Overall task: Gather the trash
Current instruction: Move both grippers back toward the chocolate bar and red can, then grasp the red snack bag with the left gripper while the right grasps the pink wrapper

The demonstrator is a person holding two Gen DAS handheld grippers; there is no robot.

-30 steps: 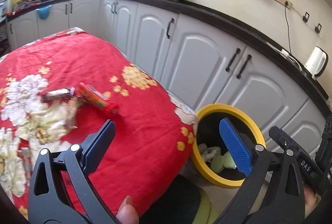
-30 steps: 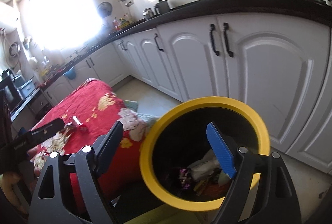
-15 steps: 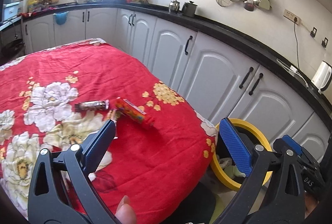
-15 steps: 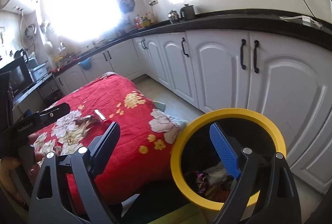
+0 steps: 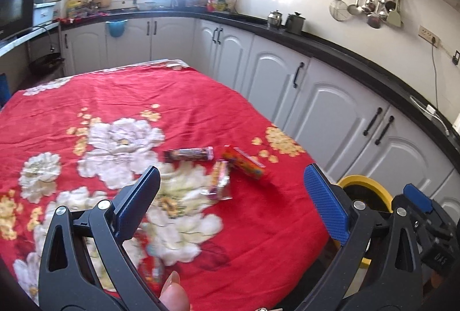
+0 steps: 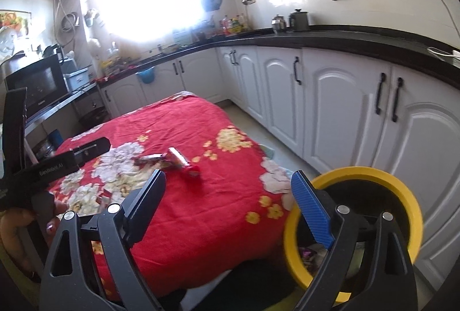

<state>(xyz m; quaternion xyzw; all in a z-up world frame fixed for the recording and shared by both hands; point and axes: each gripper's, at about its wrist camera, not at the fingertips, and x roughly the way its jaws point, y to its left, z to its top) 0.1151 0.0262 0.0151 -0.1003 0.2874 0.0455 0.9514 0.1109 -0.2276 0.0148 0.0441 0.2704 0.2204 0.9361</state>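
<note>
Three pieces of trash lie together on the red flowered tablecloth: a dark wrapper, a red-orange tube pack and a crinkled clear wrapper. My left gripper hangs open above the cloth, short of them, with nothing between its fingers. My right gripper is also open and empty, over the table's near corner. The yellow-rimmed bin stands on the floor to the right of the table, with scraps inside. In the right wrist view the same trash lies ahead and to the left.
White cabinets under a black counter run along the right, close behind the bin. A hand holds the left gripper at the left edge of the right wrist view. A fingertip shows at the bottom.
Both views have swung away from the bin towards the table. The bin has slid to the lower right, and the wrappers now sit nearer the middle, between the left fingers.
</note>
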